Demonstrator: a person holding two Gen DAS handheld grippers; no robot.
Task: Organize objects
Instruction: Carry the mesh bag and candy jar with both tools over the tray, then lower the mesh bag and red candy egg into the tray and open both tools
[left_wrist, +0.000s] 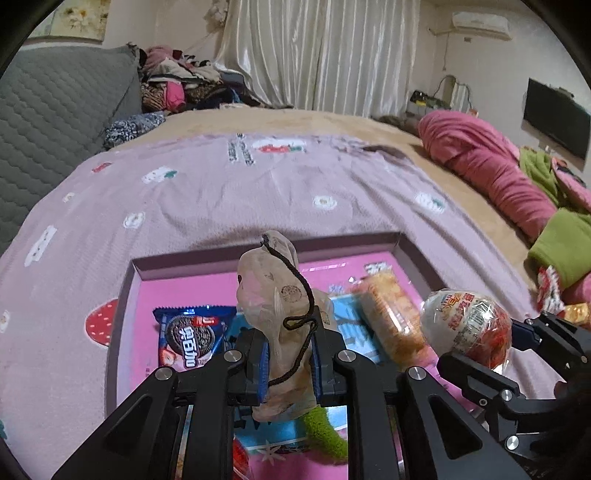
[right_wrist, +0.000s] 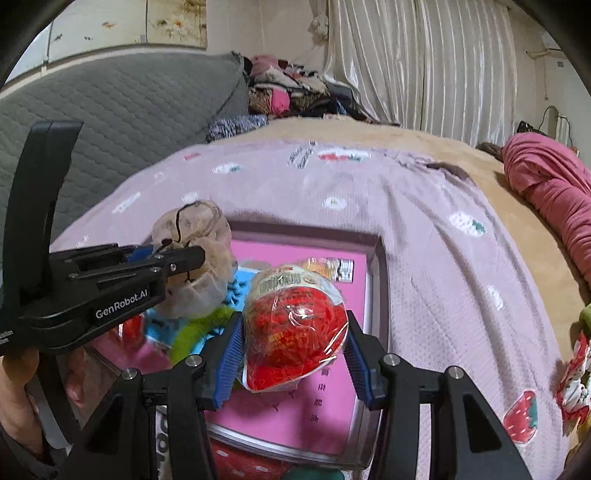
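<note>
Toy (left_wrist: 280, 302) clamped in left tool (left_wrist: 288, 354), egg (right_wrist: 295, 328) gripped by right tool (right_wrist: 293, 363), both held over box (left_wrist: 207, 254).

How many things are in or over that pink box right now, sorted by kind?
Wrapped snacks lying in the box: 2, a cookie pack and an orange packet
Held snacks: 1, a wrapped egg
Held toys: 1, a beige pouch
Total: 4

1. Left gripper (left_wrist: 290, 354): matt black plastic, ribbed blue pads, shiny metal bolts.
2. Pouch (left_wrist: 275, 295) in it: worn beige cloth with a dark cord.
3. Egg (right_wrist: 295, 328) in the right gripper (right_wrist: 295, 360): glossy, crinkled clear wrap.
4. Box (left_wrist: 127, 295): smooth matt cardboard, pink inside.
5. Blanket (left_wrist: 258, 192): soft, nubby lilac cloth.
</note>
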